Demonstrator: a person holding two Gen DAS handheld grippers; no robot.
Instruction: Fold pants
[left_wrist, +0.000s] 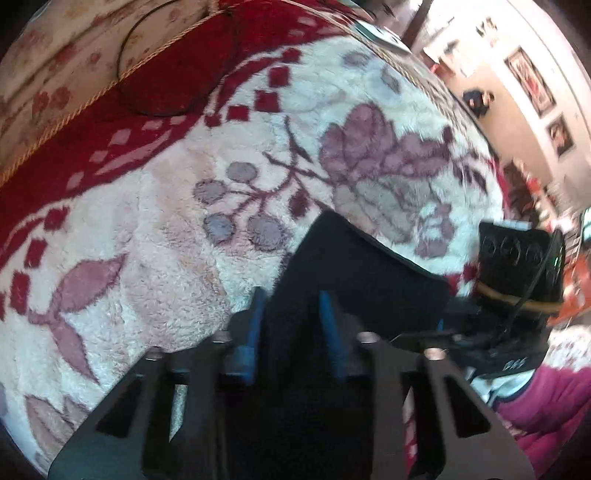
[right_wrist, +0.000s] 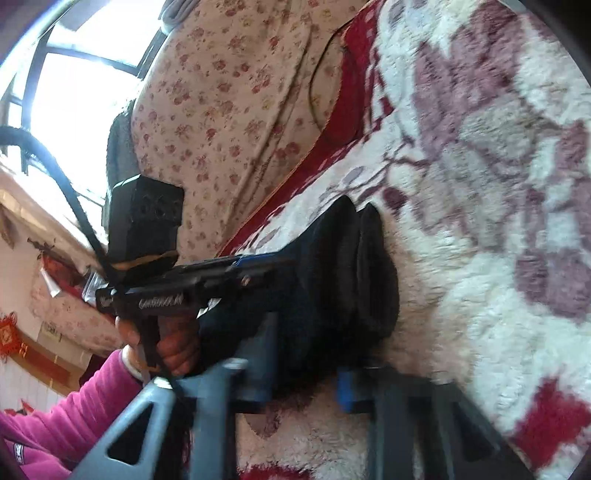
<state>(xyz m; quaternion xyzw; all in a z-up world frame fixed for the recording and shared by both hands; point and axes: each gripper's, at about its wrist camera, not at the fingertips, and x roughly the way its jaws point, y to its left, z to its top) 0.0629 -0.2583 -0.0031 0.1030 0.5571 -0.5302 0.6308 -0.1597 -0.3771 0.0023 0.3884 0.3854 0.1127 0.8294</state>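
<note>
Both my grippers grasp the dark pants (left_wrist: 354, 273): left gripper (left_wrist: 293, 328) and right gripper (right_wrist: 308, 365) clenched on cloth over the floral blanket (left_wrist: 147, 229).

Left wrist view: close over blanket (left_wrist: 155, 236), looking forward along its fingers, right gripper (left_wrist: 439, 334) at its right edge. Right wrist view: close, low, facing across to left gripper (right_wrist: 258, 264). Both share pants (left_wrist: 362, 280) and blanket.
</note>
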